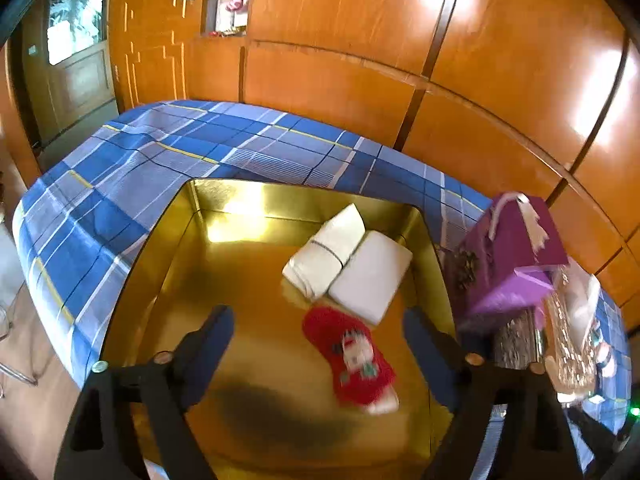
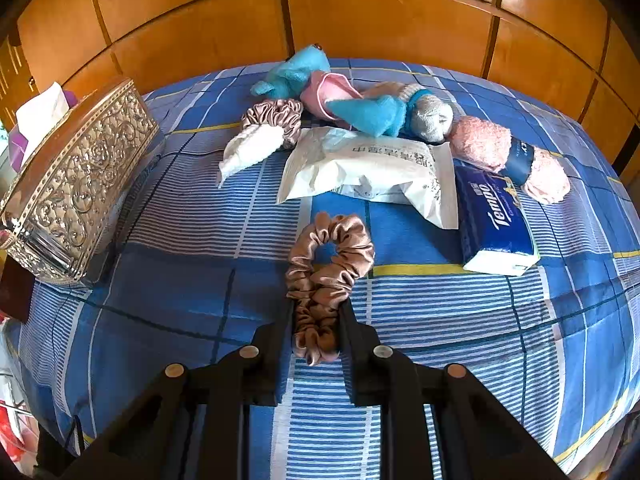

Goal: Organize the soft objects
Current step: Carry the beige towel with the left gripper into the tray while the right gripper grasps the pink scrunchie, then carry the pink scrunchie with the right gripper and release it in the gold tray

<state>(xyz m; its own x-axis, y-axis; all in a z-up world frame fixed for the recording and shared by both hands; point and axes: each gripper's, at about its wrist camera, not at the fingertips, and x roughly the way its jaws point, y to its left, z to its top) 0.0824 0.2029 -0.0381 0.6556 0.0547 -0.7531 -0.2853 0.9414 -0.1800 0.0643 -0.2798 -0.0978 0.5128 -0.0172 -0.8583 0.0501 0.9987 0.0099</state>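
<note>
The left gripper [image 1: 318,322] hung wide open over the gold tray [image 1: 240,196], nothing between its 2 dark fingers. Below them, blurred, lay the red sock [image 1: 352,354], knitted, with a white figure on it, loose on the tray's shiny floor. Near the tray's far right corner sat 2 folded white cloths [image 1: 348,258], side by side and touching, flat and square-edged. Just off the tray's right edge stood a purple box [image 1: 508,248] with a pale ribbon, crowding that side.

The right gripper [image 2: 316,320] was narrow, pinching the near end of a beige satin scrunchie [image 2: 328,264]; the rest of its ruffled ring lay on the blue plaid bedsheet [image 2: 180,280]. Beyond it lay a white crinkled wipes packet [image 2: 368,170], and touching that packet's right edge a navy Tempo tissue pack [image 2: 494,220], glossy and rectangular. Toward the bed's far edge, a heap: a turquoise plush toy [image 2: 296,70], a pink pouch [image 2: 326,94], a grey sock [image 2: 430,118] and a fluffy pink rolled towel [image 2: 508,156] banded in navy. A 2nd, paler scrunchie [image 2: 276,118] rested against a white folded cloth [image 2: 248,150]. At the bed's left edge stood an embossed silver tissue box [image 2: 76,188], metallic and scrolled. Glossy orange wood panelling [image 2: 380,12] backed the bed.
</note>
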